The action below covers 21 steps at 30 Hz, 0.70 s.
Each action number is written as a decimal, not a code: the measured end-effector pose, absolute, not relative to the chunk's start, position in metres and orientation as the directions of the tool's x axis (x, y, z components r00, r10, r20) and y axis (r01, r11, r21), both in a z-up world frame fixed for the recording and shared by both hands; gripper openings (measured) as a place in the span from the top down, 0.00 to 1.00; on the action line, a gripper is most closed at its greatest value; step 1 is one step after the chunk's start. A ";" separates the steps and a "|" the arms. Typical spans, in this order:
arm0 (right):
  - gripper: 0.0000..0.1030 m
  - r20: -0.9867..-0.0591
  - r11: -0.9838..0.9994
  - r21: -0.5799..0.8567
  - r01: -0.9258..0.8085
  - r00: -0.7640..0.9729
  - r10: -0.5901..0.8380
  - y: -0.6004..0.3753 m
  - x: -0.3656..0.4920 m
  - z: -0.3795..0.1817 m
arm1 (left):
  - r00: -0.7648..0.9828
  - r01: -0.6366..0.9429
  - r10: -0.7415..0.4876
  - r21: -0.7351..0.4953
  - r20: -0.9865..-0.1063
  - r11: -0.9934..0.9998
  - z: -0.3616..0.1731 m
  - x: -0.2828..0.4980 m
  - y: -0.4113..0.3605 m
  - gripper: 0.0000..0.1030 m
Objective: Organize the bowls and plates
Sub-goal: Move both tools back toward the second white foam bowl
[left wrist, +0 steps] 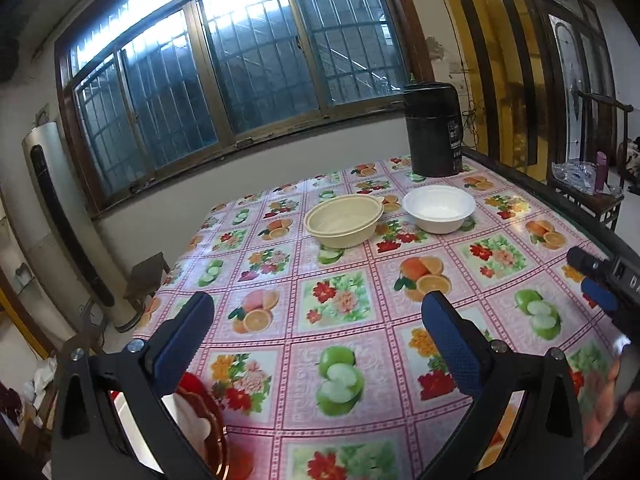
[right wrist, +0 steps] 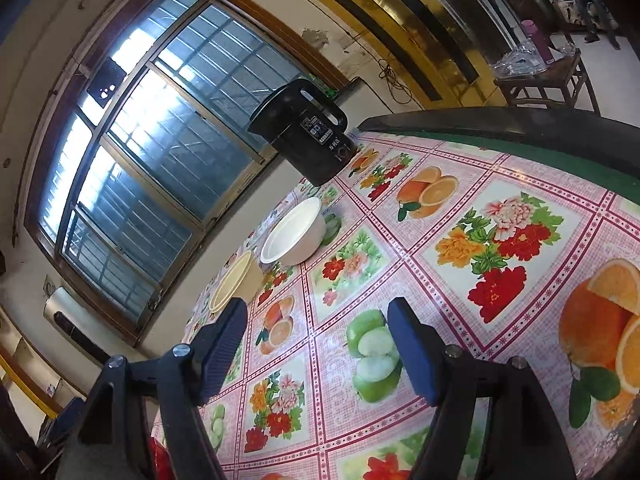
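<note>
Bowls sit well ahead of your fingers on the tabletop, which is covered in a pink cloth printed with fruit and flowers. Starting at the left of the left wrist view, a red-rimmed plate lies at the near edge, partly under the left finger of your left gripper; you cannot tell whether the finger touches it. That gripper's blue-padded fingers stand wide apart with nothing between them, only bare cloth showing in the gap. Beyond that gap, far out from the fingertips, the beige bowl rests upright, and just to its right the white bowl stands beside it, the two rims close but apart. Behind the white bowl a black kettle stands near the far corner of the tabletop, under the window. At the right edge of this view your right gripper reaches in above the cloth.

From the right wrist view, tilted, the beige bowl lies just past the left fingertip, the white bowl farther out, the kettle beyond it. Your right gripper is likewise spread wide, its fingers holding nothing above the cloth.
</note>
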State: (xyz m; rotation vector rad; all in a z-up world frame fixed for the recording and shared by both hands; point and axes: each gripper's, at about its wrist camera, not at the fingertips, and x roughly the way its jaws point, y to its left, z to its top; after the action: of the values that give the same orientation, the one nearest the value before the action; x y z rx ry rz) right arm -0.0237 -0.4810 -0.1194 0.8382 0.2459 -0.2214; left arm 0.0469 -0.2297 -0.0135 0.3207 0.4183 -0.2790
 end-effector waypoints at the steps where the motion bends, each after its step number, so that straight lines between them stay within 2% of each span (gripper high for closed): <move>1: 0.27 -0.302 0.656 0.699 0.285 0.949 -0.090 -0.481 -0.021 -0.120 | 0.877 0.329 -0.202 0.239 -0.435 0.914 -0.013 0.045 -0.232 0.00; 21: 0.27 -0.336 0.684 0.670 0.288 0.939 -0.067 -0.478 -0.011 -0.119 | 0.848 0.377 -0.261 0.178 -0.461 0.909 -0.015 0.053 -0.240 0.00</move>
State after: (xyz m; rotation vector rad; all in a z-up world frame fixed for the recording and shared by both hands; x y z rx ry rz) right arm -0.0105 -0.4783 -0.1192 0.7949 0.2970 -0.2021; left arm 0.0528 -0.2401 -0.0147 0.2682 0.4452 -0.3402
